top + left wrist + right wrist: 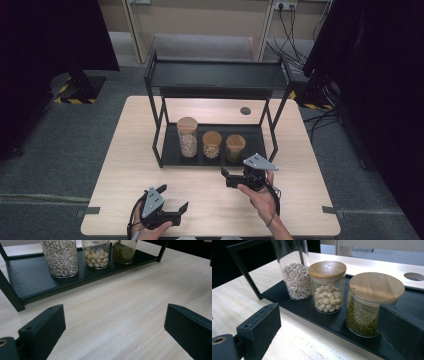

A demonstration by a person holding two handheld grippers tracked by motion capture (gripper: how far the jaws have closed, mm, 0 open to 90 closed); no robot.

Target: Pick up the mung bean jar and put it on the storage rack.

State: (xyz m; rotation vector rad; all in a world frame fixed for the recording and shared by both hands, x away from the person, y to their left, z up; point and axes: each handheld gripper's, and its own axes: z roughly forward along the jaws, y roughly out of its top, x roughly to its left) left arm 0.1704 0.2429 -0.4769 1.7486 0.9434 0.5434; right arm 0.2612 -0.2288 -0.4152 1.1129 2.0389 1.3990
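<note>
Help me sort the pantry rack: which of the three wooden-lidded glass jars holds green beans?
The short glass jar with green beans, rightmost on the black metal rack; the other two hold pale contents.

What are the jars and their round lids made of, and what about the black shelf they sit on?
The jars look like clear glass: the beans and seeds show straight through. Their lids seem to be pale wood or bamboo, matte with faint grain. The black shelf looks like painted metal, thin, flat and smooth with a dull sheen.
</note>
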